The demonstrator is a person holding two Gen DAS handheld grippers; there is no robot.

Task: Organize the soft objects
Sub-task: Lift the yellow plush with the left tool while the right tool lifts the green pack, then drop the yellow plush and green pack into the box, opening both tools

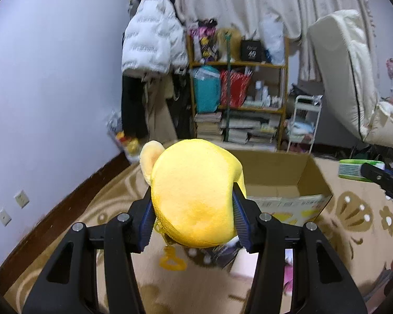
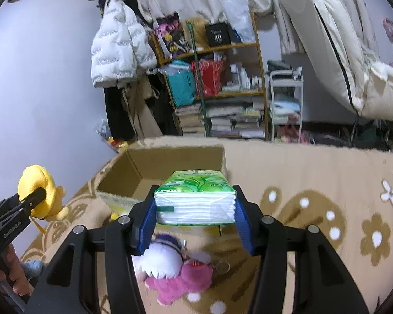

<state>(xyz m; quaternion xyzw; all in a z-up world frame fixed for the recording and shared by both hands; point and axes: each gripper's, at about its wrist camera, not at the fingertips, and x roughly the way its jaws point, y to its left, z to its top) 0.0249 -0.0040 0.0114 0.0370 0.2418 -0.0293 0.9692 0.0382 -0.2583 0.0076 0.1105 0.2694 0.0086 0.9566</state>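
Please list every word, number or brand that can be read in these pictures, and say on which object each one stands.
"40": large figures on the black box on the top shelf; the small line above them is blurred.
Tissue pack: green print on top, too blurred to read.
Cardboard box: printing on its front flap, too small to read.
Left gripper's embossed side marking: unreadable.
White puffer jacket: repeated lettering, illegible.

Left gripper [image 1: 194, 217] jaws clamp a yellow plush [image 1: 194, 196] before the cardboard box [image 1: 288, 183].

Both views are evenly lit by soft indoor light, with faint shadows and no harsh glare; fisheye distortion bends the wall [image 1: 39, 91] and curtain [image 1: 249, 0], and black vignetting fills the corners; the bookshelf [image 2: 217, 83] looks slightly motion-blurred.
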